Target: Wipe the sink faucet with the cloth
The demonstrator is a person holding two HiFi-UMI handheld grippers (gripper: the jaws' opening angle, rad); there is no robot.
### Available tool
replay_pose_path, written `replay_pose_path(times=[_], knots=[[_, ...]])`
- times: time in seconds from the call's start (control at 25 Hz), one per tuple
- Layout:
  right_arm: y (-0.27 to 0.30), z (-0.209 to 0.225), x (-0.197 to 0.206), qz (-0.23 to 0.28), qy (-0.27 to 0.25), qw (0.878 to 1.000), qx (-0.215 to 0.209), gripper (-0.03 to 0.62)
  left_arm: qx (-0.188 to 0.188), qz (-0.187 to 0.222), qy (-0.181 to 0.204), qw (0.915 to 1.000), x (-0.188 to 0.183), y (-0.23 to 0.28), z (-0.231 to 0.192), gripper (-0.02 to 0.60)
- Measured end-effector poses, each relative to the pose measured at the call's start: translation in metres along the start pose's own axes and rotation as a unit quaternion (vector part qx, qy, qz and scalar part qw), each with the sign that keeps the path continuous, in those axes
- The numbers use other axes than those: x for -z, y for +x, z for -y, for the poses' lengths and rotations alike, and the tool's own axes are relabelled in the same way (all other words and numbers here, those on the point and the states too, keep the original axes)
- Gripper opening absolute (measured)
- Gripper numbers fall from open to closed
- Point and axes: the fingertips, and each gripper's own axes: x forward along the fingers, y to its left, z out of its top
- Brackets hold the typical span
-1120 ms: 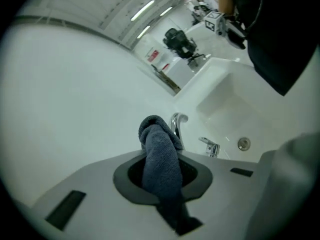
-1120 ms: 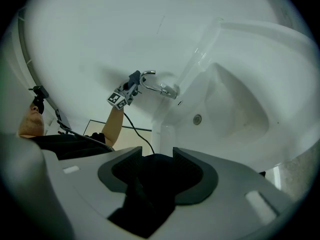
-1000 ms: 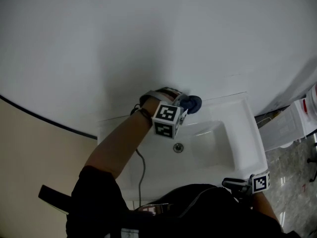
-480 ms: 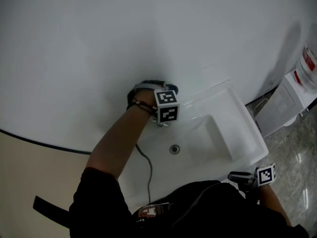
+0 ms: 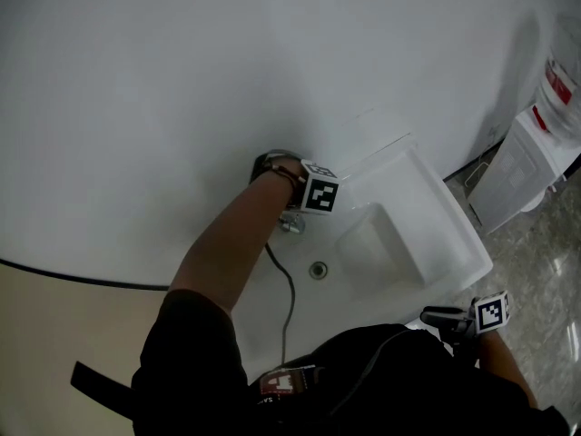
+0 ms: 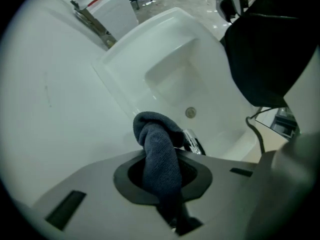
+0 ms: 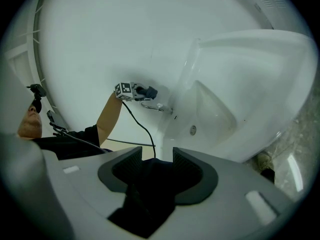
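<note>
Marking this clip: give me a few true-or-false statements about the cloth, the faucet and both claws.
1. The left claw is shut on a dark cloth. True.
2. The cloth lies in the bottom of the sink, over the drain. False: it is held up in the left claw, right next to the faucet, and the drain is uncovered.
3. The right claw is at the faucet too. False: it is low by the person's side, off the sink's front edge, with its jaws apart.
4. The sink is white and the faucet is shiny metal. True.
</note>
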Motion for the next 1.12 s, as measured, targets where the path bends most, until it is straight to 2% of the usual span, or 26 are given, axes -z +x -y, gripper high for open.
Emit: replay_pose_path(times=[0.08,0.16,0.2,0.28,0.36,0.44,0.56,0.68,0.76,0.8,0.88,0.96,1.0,1.12], knots=[[0.0,0.001,0.0,-0.001,0.001,1.0,0.001,0.186,0.04,-0.015,0.036,0.9984,-0.003,-0.002,0.034,0.049],[0.005,-0.001,0.002,-0.006,0.003,1.0,-0.003,0.186,0.051,-0.027,0.074,0.9956,-0.004,0.0,0.065,0.049],[0.009,-0.002,0.003,-0.009,0.003,1.0,-0.005,0.186,0.052,-0.029,0.082,0.9948,-0.001,0.003,0.08,0.049],[0.016,-0.005,0.002,-0.014,0.002,1.0,-0.008,0.186,0.063,-0.022,0.073,0.9951,0.012,0.013,0.114,0.049],[0.026,-0.006,0.003,-0.022,0.003,1.0,-0.007,0.186,0.048,-0.021,0.082,0.9953,0.032,0.027,0.14,0.049],[0.036,-0.002,0.003,-0.035,0.004,0.999,-0.003,0.186,-0.004,-0.037,0.105,0.9937,0.048,0.038,0.147,0.049],[0.051,-0.005,0.003,-0.05,-0.001,0.999,-0.009,0.186,-0.061,-0.016,0.074,0.9953,0.058,0.044,0.137,0.049],[0.058,-0.008,0.004,-0.056,-0.003,0.998,-0.012,0.186,-0.118,0.023,0.001,0.9928,0.061,0.041,0.118,0.049],[0.059,-0.01,0.006,-0.059,0.0,0.998,-0.012,0.186,-0.15,0.02,-0.05,0.9872,0.06,0.038,0.105,0.049],[0.06,-0.011,0.007,-0.063,0.001,0.998,-0.012,0.186,-0.161,-0.006,-0.06,0.9852,0.062,0.038,0.1,0.049],[0.06,-0.012,0.007,-0.075,0.0,0.997,-0.013,0.186,-0.186,-0.103,-0.039,0.9764,0.072,0.042,0.088,0.05],[0.061,-0.012,0.007,-0.08,0.001,0.997,-0.02,0.186,-0.21,-0.205,0.002,0.9561,0.077,0.048,0.073,0.051],[0.06,-0.012,0.007,-0.077,0.001,0.997,-0.025,0.186,-0.214,-0.239,0.02,0.947,0.074,0.054,0.066,0.051],[0.053,-0.012,0.016,-0.06,0.008,0.998,-0.026,0.186,-0.217,-0.3,0.089,0.9245,0.056,0.075,0.055,0.051]])
